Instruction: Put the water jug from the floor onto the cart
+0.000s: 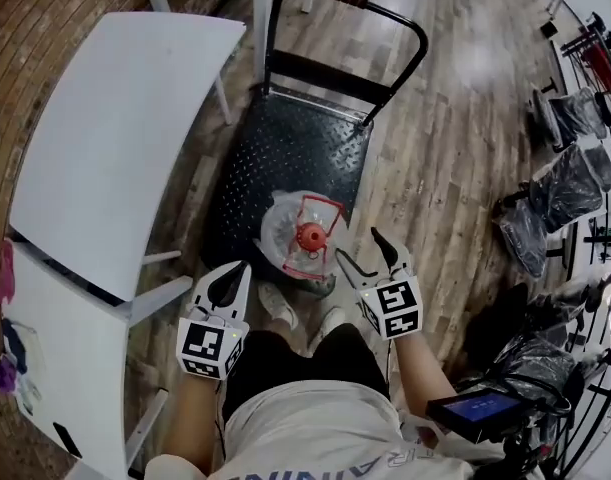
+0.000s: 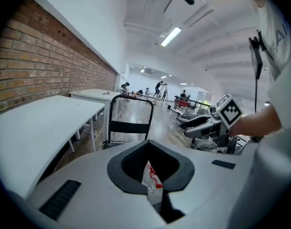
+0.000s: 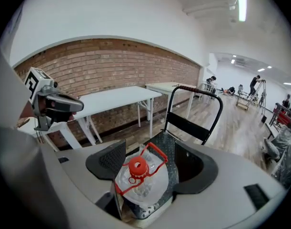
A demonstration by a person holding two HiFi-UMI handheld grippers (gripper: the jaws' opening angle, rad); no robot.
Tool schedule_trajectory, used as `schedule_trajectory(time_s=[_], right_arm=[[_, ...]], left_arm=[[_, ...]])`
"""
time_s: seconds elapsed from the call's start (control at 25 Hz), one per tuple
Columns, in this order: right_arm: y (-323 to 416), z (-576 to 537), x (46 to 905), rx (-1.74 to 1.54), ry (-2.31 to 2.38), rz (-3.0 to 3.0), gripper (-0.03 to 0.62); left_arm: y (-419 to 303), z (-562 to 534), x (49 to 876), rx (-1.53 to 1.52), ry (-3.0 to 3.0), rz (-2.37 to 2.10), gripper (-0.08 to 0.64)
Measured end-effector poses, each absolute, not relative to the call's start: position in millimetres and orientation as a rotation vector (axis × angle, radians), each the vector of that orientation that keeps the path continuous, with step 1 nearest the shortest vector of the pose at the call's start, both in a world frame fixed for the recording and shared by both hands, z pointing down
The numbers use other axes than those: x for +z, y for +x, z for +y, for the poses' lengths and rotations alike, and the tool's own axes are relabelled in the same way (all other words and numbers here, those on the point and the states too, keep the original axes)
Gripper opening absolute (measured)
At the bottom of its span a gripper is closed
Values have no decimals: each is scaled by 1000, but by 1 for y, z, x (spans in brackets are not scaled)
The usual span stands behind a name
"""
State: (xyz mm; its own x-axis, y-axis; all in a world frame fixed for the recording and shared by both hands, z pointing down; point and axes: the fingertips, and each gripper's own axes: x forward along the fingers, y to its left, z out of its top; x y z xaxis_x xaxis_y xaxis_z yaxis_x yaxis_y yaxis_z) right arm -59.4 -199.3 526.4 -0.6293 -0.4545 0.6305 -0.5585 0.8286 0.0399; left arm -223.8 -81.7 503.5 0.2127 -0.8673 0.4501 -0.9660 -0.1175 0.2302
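While the person stands at the near end of a black platform cart [image 1: 285, 143], the head view shows the clear water jug [image 1: 288, 236] with its red cap and red carry handle upright on the near edge of the cart's deck, just ahead of the person's shoes [image 1: 278, 304]. The left gripper [image 1: 228, 283] hangs near the jug's left side with its fingers drawn together on nothing. The right gripper [image 1: 368, 256] sits just beside the jug on the right, fingers spread and clear of it. A white table [image 1: 115, 138] runs along the cart's left. In the left gripper view, the left gripper [image 2: 150, 149] has its dark pads meeting at the tips, and only a sliver of the jug's white and red label [image 2: 153, 181] shows through the slit below them; the cart's handle frame [image 2: 128, 126] rises beyond, and the right gripper [image 2: 202, 127] juts in from the right. In the right gripper view, the right gripper [image 3: 152, 162] has its jaws wide apart and empty, framing the water jug [image 3: 140, 187] on the studded deck beneath, with the left gripper [image 3: 57, 104] at left before a brick wall [image 3: 112, 66].
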Motion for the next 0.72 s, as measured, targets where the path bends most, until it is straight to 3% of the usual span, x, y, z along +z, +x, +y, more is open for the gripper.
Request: schedule_trajectory(time_s=[0.32, 0.72], right_arm=[[10, -188, 475, 170, 849, -2414, 311], [80, -108, 436, 118, 959, -2456, 311]], left_arm=[[-158, -97, 466, 323, 2207, -1597, 2], [-92, -27, 424, 347, 2336, -1569, 2]])
